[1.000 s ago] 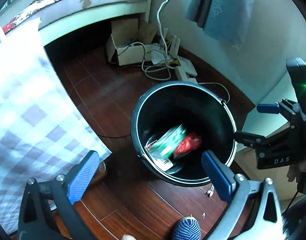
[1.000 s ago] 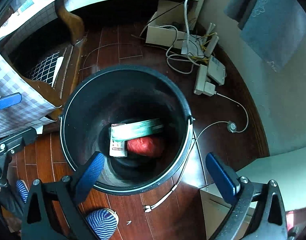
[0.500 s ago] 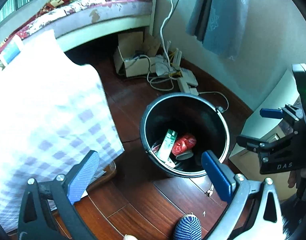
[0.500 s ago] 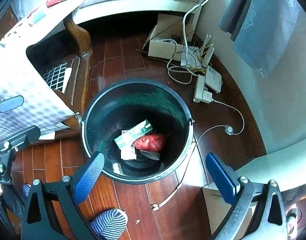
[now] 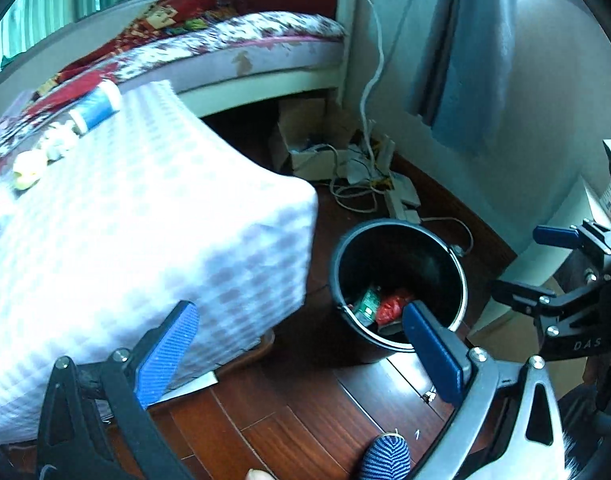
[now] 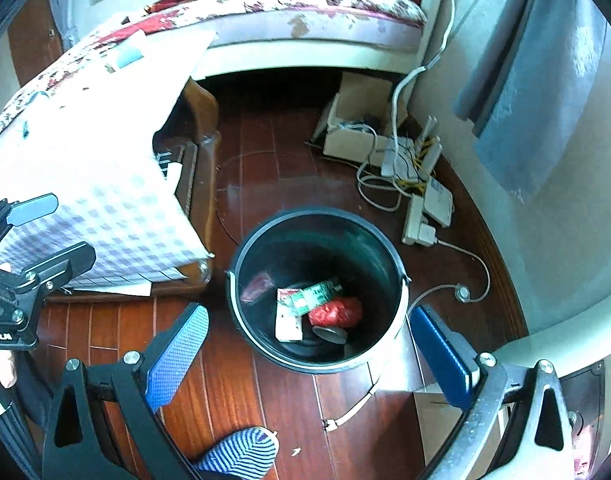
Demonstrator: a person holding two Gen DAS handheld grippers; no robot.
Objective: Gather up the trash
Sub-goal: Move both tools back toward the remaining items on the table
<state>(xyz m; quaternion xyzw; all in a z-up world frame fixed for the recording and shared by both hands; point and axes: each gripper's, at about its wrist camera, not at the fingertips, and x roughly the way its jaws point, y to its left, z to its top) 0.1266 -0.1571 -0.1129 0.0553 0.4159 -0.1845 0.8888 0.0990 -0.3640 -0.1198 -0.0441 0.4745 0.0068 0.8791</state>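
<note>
- At the far left we see a low table draped in a checked cloth (image 6: 105,200); on its top lie a blue-and-white tube-like item (image 5: 95,106) and some pale crumpled bits (image 5: 29,166), too blurred for us to name.
- Our left gripper (image 5: 301,348) hangs above the wooden floor (image 6: 265,160) with its blue pads spread wide and nothing between them; in the right wrist view it shows at the left edge (image 6: 29,232), equally spread.
- A foot in a blue striped sock (image 6: 241,452) stands on the floor near the bucket.
- The black bucket (image 6: 317,216) stands upright on the floor, just beside the table's corner, its mouth open to us.
- Inside it we count a green-and-white carton (image 6: 315,296) lying across a white card or packet (image 6: 287,320), a crumpled red wrapper (image 6: 335,312) touching the carton, a small round lid-like disc (image 6: 329,334) just below the wrapper, and a pinkish scrap (image 6: 257,286) against the left wall.
- The carton lies flat, tilted slightly; in the right wrist view its long axis runs from lower left to upper right, and which end is its top we cannot tell.
- Our right gripper (image 6: 309,354) hovers above the bucket's near rim, fingers wide apart and empty.
- Further right, an open cardboard box (image 6: 357,120) holds tangled cables (image 6: 385,176), with white power adapters (image 6: 429,212) lying on the floor beside it.
</note>
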